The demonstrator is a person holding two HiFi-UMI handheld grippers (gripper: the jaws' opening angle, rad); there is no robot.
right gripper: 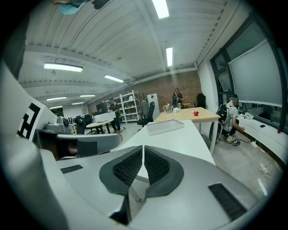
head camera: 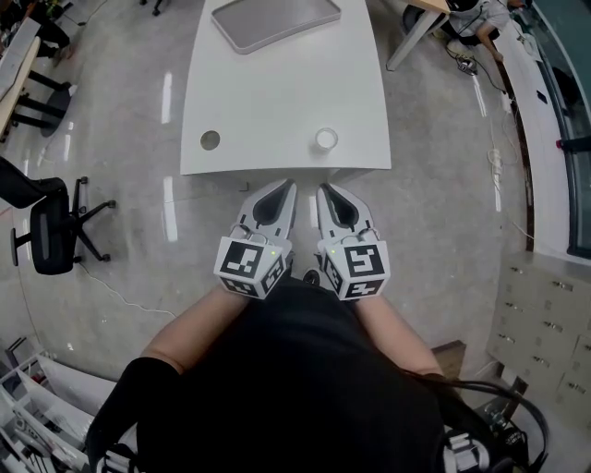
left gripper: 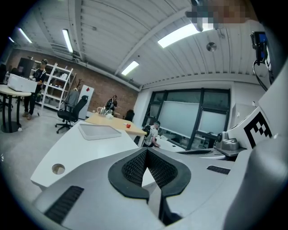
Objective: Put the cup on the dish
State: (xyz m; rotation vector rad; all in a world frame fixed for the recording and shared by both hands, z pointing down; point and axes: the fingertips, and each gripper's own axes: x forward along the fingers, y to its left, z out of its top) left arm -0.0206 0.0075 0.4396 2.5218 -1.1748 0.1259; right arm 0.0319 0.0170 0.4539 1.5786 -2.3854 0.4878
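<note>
A small white cup (head camera: pixel 325 139) stands near the front edge of a white table (head camera: pixel 277 92). The dish, a grey tray (head camera: pixel 275 20), lies at the table's far end, and shows too in the left gripper view (left gripper: pixel 99 131) and the right gripper view (right gripper: pixel 165 126). Both grippers hover side by side over the floor, just short of the table's front edge. My left gripper (head camera: pixel 281 187) (left gripper: pixel 146 151) is shut with nothing in it. My right gripper (head camera: pixel 326 190) (right gripper: pixel 143 147) is shut and empty as well, its tips pointing toward the cup. In both gripper views the jaws hide the cup.
A round cable hole (head camera: pixel 211 140) sits in the table's front left. A black office chair (head camera: pixel 51 231) stands on the floor to the left. A wooden table (left gripper: pixel 118 121) lies beyond the white one. Drawers (head camera: pixel 545 314) line the right side. People stand in the background.
</note>
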